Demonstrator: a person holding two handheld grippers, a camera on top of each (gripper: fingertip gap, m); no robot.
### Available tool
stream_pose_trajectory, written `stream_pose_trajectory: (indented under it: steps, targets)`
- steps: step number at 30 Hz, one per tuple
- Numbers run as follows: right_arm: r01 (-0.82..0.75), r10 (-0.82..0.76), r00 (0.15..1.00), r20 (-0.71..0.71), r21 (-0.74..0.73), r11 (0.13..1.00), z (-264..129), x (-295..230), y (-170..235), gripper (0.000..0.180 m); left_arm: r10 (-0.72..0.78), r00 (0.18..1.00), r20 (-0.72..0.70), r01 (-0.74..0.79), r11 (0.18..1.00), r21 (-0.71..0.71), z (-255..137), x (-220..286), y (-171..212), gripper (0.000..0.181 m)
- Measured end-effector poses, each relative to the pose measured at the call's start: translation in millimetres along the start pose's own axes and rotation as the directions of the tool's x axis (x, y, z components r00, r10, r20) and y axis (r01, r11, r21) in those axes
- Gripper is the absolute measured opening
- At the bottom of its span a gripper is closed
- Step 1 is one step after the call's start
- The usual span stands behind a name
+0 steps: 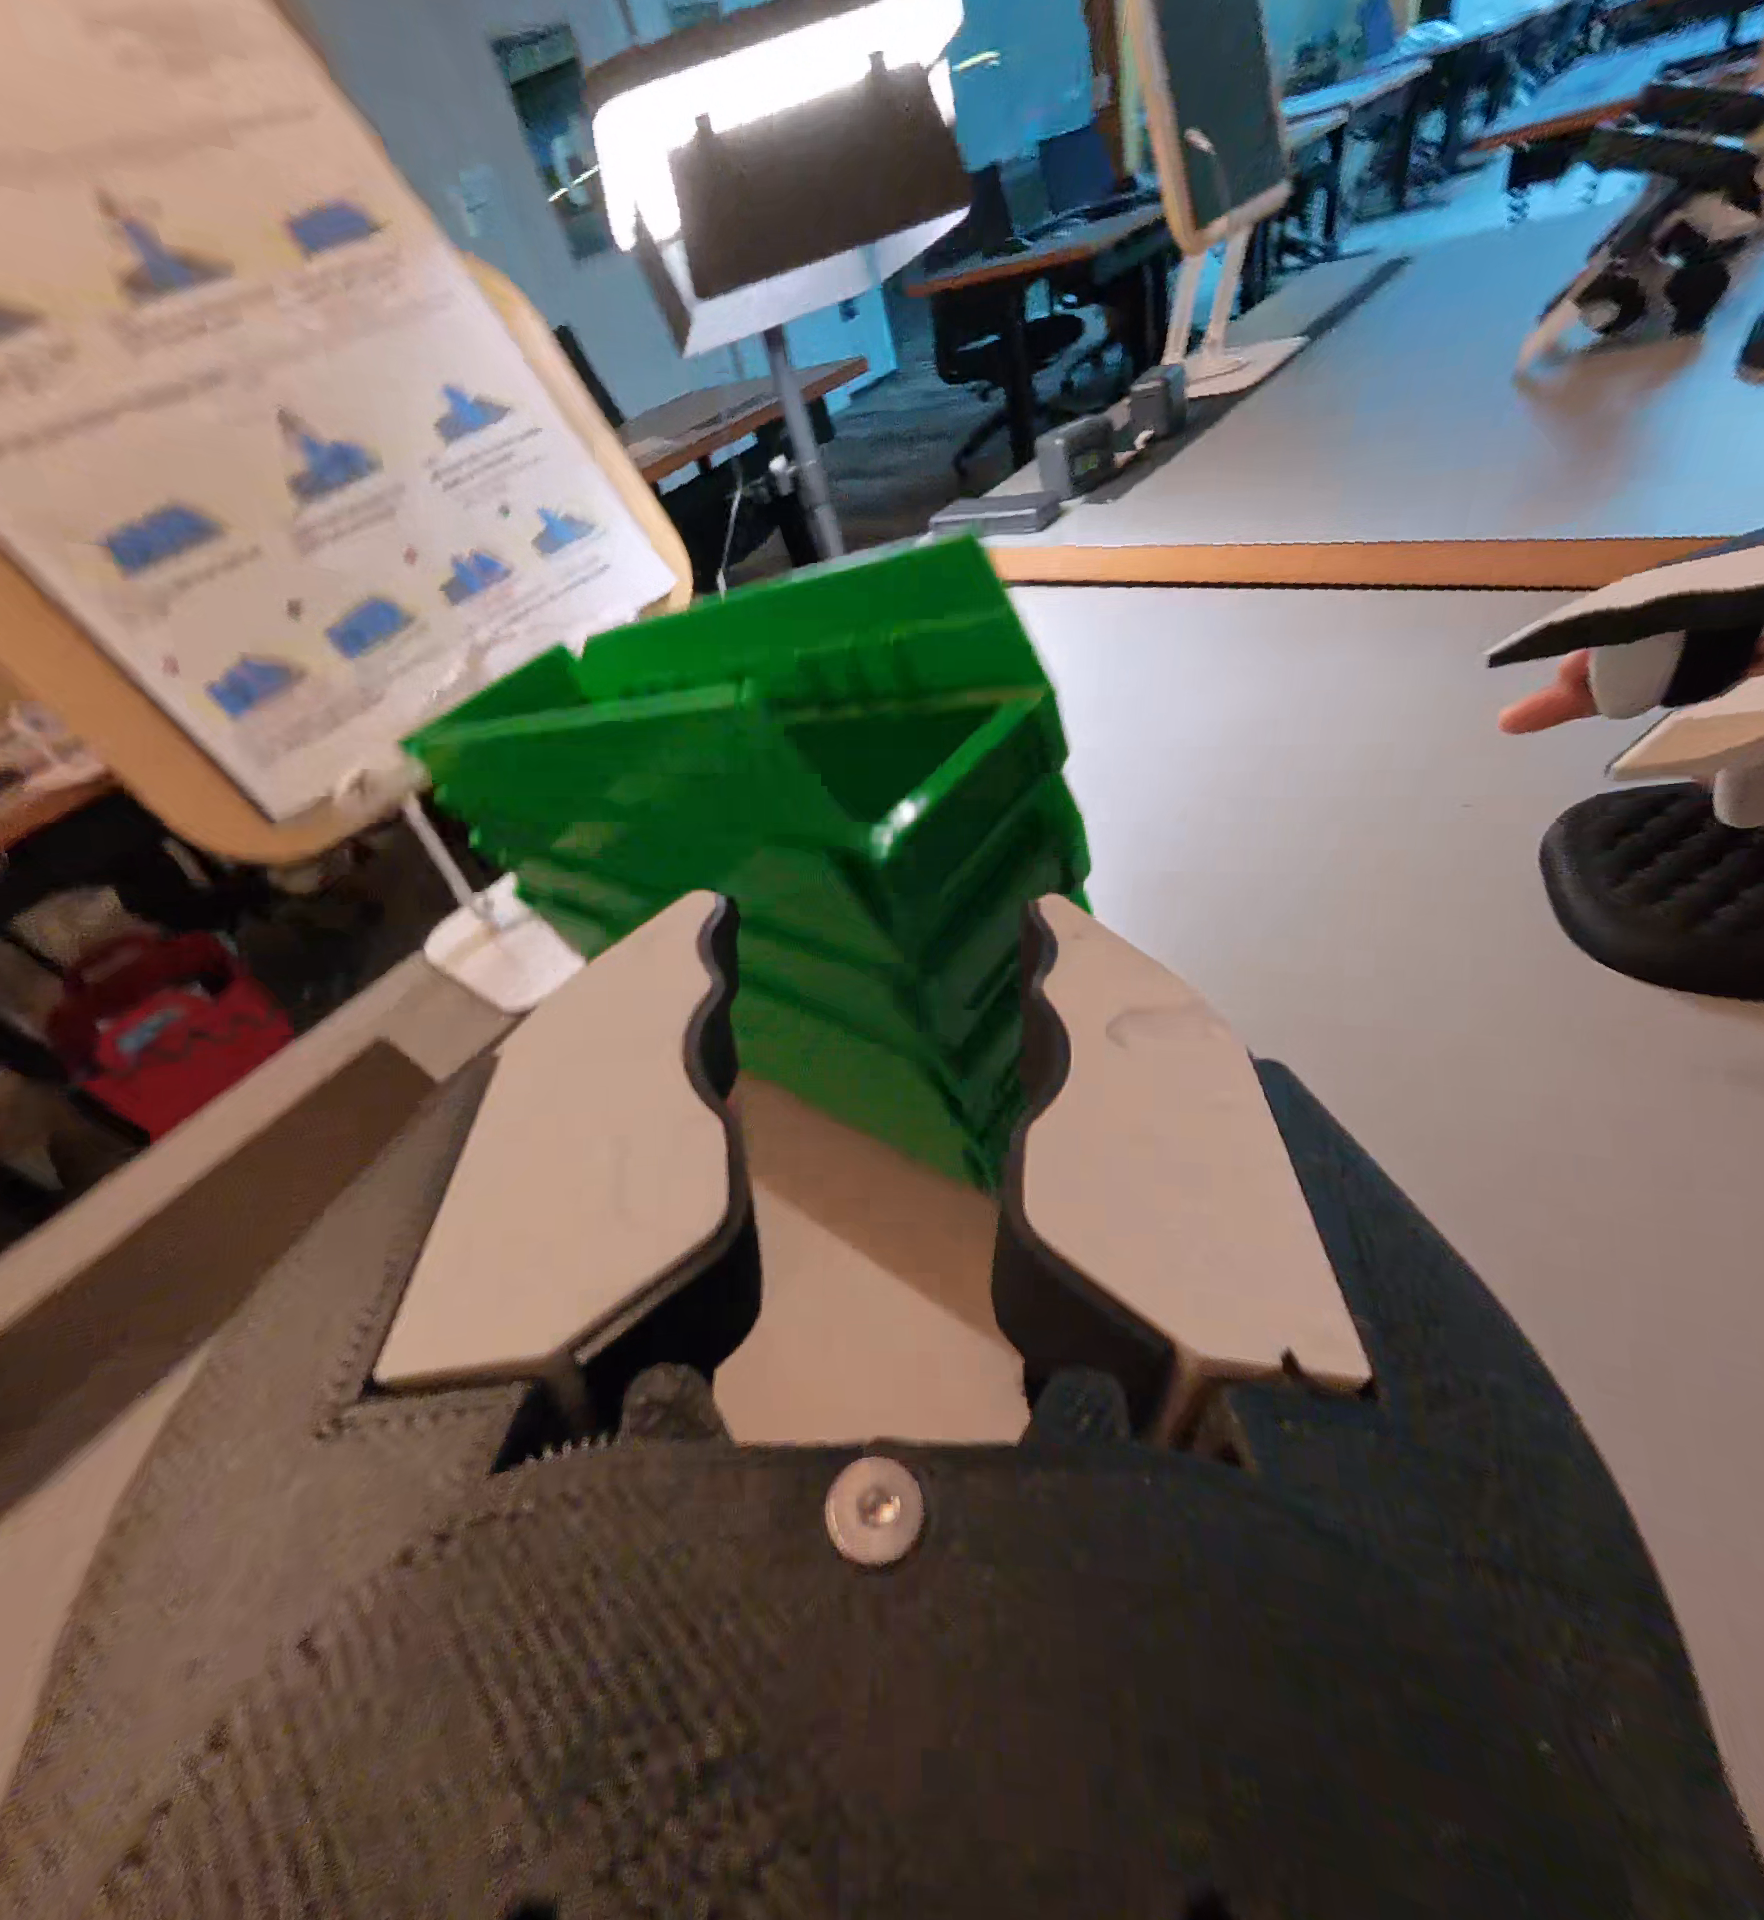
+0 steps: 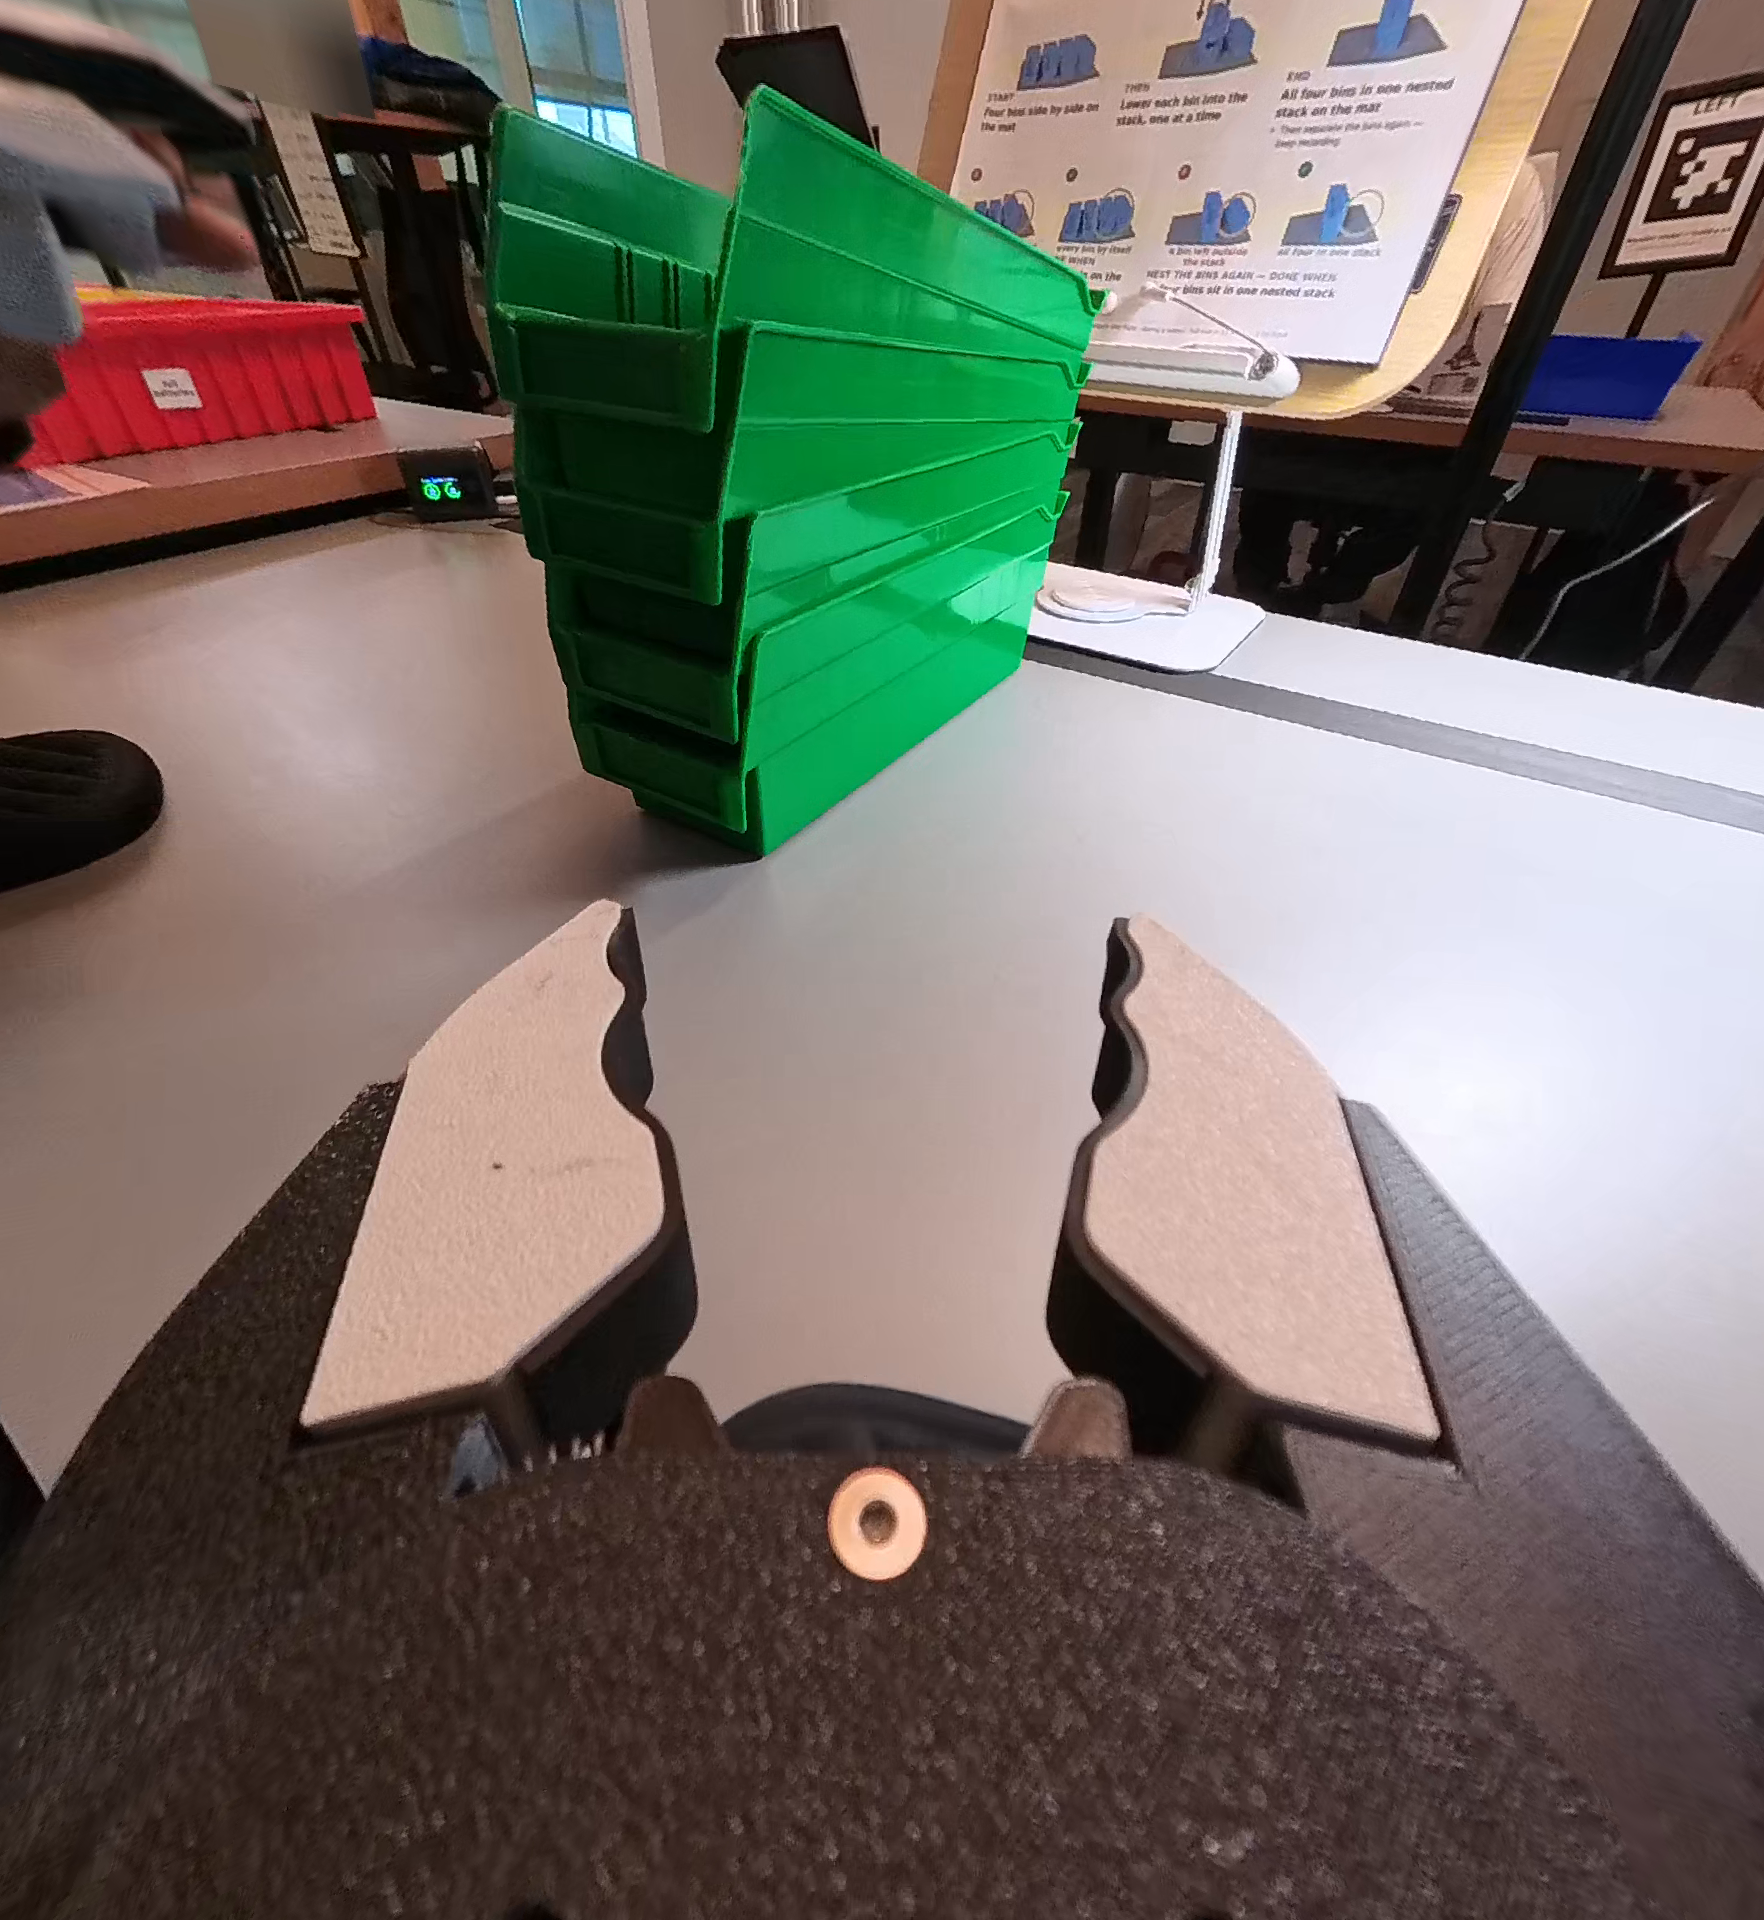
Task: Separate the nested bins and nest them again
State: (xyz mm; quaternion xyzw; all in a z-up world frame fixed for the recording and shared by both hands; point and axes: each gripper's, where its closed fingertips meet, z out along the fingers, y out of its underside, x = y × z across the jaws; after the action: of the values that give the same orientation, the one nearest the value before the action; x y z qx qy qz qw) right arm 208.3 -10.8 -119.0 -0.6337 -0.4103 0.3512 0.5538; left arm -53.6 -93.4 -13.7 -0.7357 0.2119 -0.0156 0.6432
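Looking along my left gripper point(image 1: 878, 925), I see its jaws parted around the stack of nested green bins point(image 2: 784, 499) on the grey table point(image 2: 1377, 1039); the top bin point(image 2: 805, 229) tilts, empty. My right gripper point(image 2: 870, 920) is open, well short.

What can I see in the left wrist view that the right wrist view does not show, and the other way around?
Only the left wrist view looks down into the open top bin, and shows the left gripper with its fingers on both sides of the green stack without touching it, plus a red bag on the floor.

Only the right wrist view shows the stack's foot on the grey table, a red bin, a blue bin and a black-and-white marker sign.

Both show the stack of green bins, the instruction poster and the open right gripper.
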Motion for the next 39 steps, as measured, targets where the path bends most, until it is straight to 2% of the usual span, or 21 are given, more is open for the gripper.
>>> stream_pose_trajectory:
  steps: [5,10,14,18,23,28,31,33,35,37,39]
  targets:
    - [0.036,-0.036,0.999,0.001,-0.013,0.999,7,-6,-2,0.083,-0.147,0.986,0.074,0.151,0.987,-0.05,-24,-7,81,0.054]
    - [0.063,-0.062,0.998,0.029,-0.027,0.998,18,-18,0,0.081,-0.221,0.962,0.163,0.233,0.971,-0.06,-36,-12,143,0.053]
    - [0.103,-0.1,0.992,0.082,-0.033,0.994,29,-36,2,0.073,-0.221,0.961,0.164,0.226,0.974,-0.012,-38,-12,133,0.052]
    - [0.316,-0.307,0.942,0.139,-0.046,0.948,44,-60,-15,0.055,-0.205,0.969,0.136,0.216,0.974,-0.074,-29,-2,143,0.054]
    - [0.581,-0.567,0.805,0.172,-0.041,0.813,77,-83,-54,0.045,-0.184,0.973,0.143,0.196,0.978,-0.073,-30,0,142,0.054]
    - [0.79,-0.769,0.608,0.197,-0.051,0.611,123,-94,-98,0.044,-0.203,0.969,0.139,0.214,0.974,-0.068,-31,-2,142,0.053]
    - [0.893,-0.863,0.446,0.236,-0.059,0.446,151,-103,-115,0.042,-0.198,0.97,0.141,0.209,0.976,-0.067,-31,-2,142,0.053]
    - [0.938,-0.884,0.347,0.312,-0.104,0.332,168,-106,-111,0.042,-0.196,0.97,0.143,0.208,0.976,-0.071,-32,-2,143,0.052]
    - [0.955,-0.871,0.294,0.395,-0.156,0.252,182,-106,-101,0.043,-0.191,0.97,0.148,0.203,0.976,-0.074,-32,-3,143,0.052]
    - [0.959,-0.851,0.265,0.454,-0.213,0.185,193,-100,-91,0.043,-0.183,0.971,0.152,0.196,0.978,-0.073,-33,-3,142,0.052]
    - [0.951,-0.82,0.279,0.5,-0.263,0.163,198,-95,-81,0.044,-0.177,0.972,0.154,0.19,0.979,-0.073,-34,-3,142,0.051]
